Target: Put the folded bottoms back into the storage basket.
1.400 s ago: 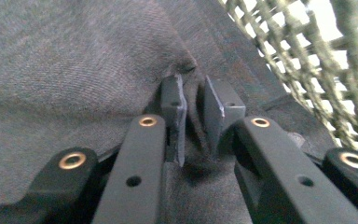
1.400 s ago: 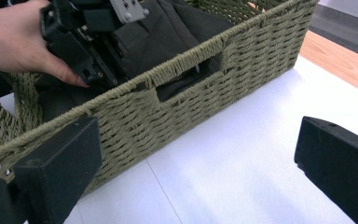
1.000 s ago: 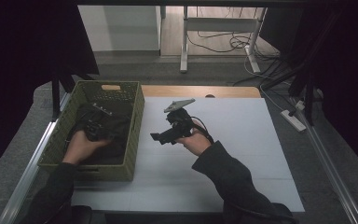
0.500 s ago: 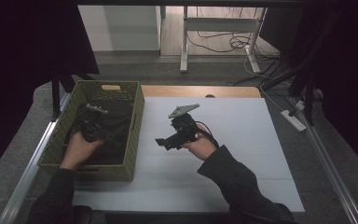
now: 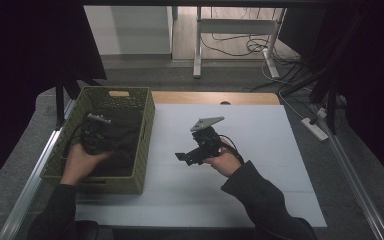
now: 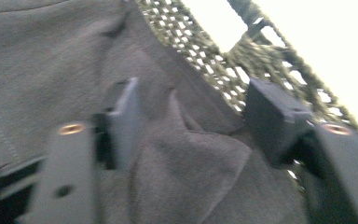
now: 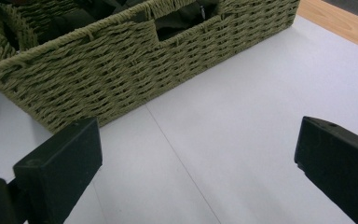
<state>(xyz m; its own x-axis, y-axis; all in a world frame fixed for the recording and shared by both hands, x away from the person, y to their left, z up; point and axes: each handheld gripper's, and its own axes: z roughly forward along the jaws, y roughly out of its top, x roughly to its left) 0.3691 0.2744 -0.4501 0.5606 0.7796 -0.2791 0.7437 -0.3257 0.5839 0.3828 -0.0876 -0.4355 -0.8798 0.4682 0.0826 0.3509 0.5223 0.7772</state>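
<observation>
Item: dark grey cloth (image 6: 191, 172), a soft garment-like piece, lying bunched inside the woven green basket (image 5: 145, 125) at the left of the white counter (image 5: 260, 200); none of it is out on the counter. Left gripper (image 6: 186, 126): down inside the basket, jaws part-way apart and just been closing, with a raised fold of the cloth standing between them; the left gripper view is blurred, so whether the pads actually press on the fold cannot be told. Right gripper (image 5: 187, 157): held above the bare counter just right of the basket, tilted toward it, jaws wide and nothing between them; its own view looks across the white surface at the basket's side wall and handle slot. Progress, as judged: early. The pick of the cloth is in hand but not confirmed; lifting it clear of the basket, bringing it over to the counter and whatever the free right gripper is to do with it all remain.
</observation>
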